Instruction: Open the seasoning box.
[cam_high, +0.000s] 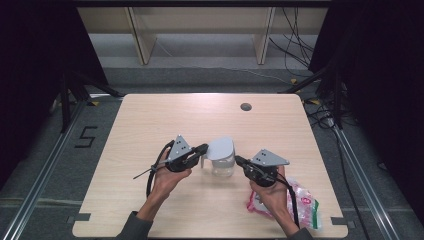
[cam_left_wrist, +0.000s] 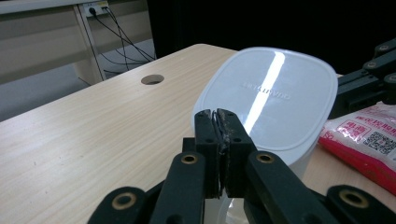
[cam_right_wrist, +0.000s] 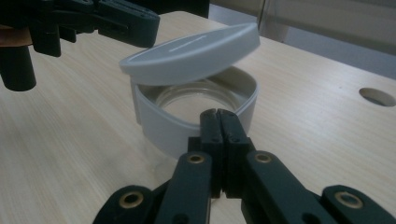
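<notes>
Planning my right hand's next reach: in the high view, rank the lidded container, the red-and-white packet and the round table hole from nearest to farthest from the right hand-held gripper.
1. Lidded container: just left of the right hand-held gripper.
2. Red-and-white packet: near edge, beside the wrist.
3. Round table hole: far side of the table.

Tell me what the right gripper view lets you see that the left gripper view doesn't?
The right gripper view looks at the container from its open side: the white lid is tilted up, and the clear inside shows under it. The right gripper is shut at the rim.

The left gripper view looks across the lid's flat top. It has the shut left gripper at the lid's near edge, a red-and-white packet on the table, and cables by a wall socket.

Both show the lid, the wooden table and its round hole.
</notes>
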